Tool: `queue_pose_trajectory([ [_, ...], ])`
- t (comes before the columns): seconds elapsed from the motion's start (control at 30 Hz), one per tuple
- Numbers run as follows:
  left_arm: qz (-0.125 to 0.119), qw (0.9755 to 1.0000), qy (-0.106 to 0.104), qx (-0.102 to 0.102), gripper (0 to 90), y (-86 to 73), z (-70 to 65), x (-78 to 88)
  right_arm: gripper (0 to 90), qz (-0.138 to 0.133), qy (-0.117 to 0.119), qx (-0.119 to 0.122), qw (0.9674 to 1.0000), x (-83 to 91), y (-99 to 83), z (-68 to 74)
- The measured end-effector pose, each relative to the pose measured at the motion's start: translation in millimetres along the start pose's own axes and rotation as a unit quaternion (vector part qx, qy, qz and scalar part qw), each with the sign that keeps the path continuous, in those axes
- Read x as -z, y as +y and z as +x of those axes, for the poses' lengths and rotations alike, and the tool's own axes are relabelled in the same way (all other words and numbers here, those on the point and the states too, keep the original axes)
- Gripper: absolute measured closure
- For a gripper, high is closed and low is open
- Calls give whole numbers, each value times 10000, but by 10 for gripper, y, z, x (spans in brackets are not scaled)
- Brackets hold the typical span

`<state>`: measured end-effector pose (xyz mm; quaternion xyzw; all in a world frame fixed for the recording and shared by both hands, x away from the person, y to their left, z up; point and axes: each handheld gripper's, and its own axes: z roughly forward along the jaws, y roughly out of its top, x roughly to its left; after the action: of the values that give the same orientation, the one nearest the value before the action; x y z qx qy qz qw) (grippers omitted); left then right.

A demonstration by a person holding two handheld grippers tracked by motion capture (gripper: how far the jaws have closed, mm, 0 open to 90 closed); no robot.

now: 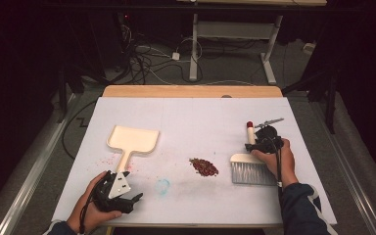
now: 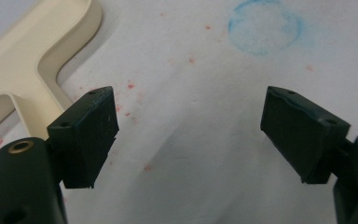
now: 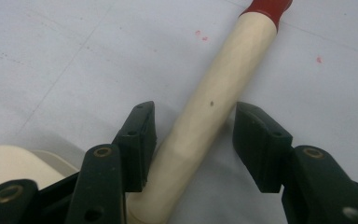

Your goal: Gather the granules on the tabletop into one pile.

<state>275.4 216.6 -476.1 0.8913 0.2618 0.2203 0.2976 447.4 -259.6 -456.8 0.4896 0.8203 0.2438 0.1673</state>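
Observation:
A cream dustpan (image 1: 133, 139) lies on the white table cover at the left, its handle (image 2: 25, 70) pointing toward the person. My left gripper (image 1: 127, 198) (image 2: 191, 133) sits open just beside the handle's end, nothing between its jaws. A small pile of dark red crumbs (image 1: 204, 167) lies mid-table. To its right lies a hand brush with grey bristles (image 1: 250, 172) and a cream handle (image 3: 216, 100) tipped in red (image 1: 249, 124). My right gripper (image 1: 262, 142) (image 3: 193, 142) straddles that handle, jaws open on either side with small gaps.
A faint blue ring stain (image 1: 162, 186) (image 2: 265, 25) marks the cover near my left gripper, with scattered pink specks (image 2: 130, 86) around. The wooden table edge (image 1: 191, 91) runs along the back. Cables and a desk frame (image 1: 235, 39) stand on the floor beyond.

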Motion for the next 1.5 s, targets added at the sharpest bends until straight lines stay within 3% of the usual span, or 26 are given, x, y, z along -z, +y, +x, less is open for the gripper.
queue_pose_trajectory([
  [0.4,2,10000,11,10,183,5,-1,-2,455,-100,-59,66,9999,-7,13,7],
  [0.6,-32,10000,42,23,183,2,7,13,432,-613,-107,266,9977,159,33,23],
  [0.67,-35,10000,54,22,183,1,9,17,416,-870,-135,327,9956,228,39,40],
  [0.83,-61,9999,79,25,183,5,9,30,379,-1522,-170,631,9862,441,64,143],
  [0.9,-72,9999,84,38,182,4,11,35,354,-1662,-277,670,9834,503,73,185],
  [1.13,-90,9999,101,50,183,3,15,40,290,-2254,-281,630,9718,735,62,276],
  [1.37,-96,9999,115,44,183,4,17,51,234,-2659,-221,686,9613,907,26,372],
  [1.5,-108,9999,103,45,182,5,15,54,205,-2674,-270,810,9598,950,4,437],
])
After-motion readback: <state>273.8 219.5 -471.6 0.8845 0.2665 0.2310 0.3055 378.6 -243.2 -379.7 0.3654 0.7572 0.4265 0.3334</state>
